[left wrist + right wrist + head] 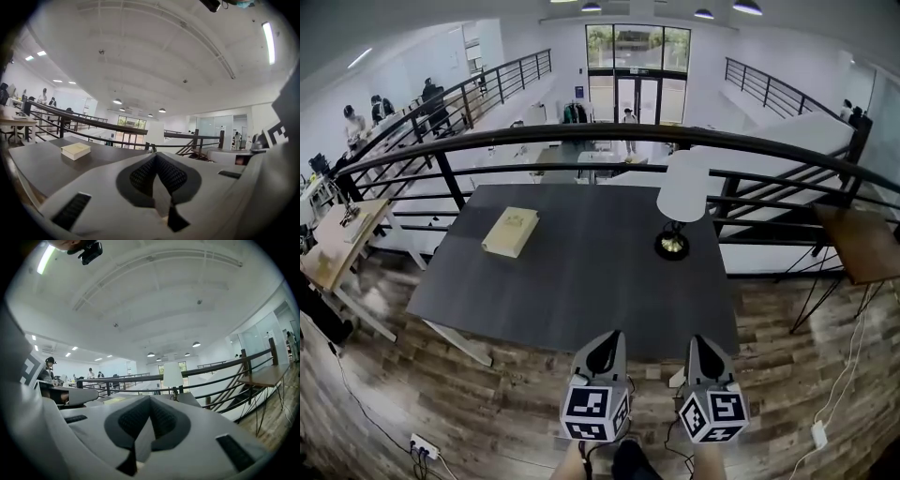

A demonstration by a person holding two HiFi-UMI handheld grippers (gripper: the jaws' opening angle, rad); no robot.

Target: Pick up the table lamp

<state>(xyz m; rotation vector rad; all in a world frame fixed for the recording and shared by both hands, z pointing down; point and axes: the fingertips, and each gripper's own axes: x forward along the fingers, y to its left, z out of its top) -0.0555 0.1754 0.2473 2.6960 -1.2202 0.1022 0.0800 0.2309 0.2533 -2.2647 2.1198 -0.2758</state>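
- My left gripper [613, 339] and right gripper [701, 343] both have their jaws pressed together, empty.
- The table lamp [682, 197] stands far right on the table [581, 291]; in both gripper views the jaws hide its base.

Table lamp [682, 195]: I see a white, slightly tapered shade on a thin stem, rising from a round dark base with a brassy centre. It stands upright near the far right corner of the dark grey table [581, 291], the shade overlapping the tabletop's far edge in my head view.
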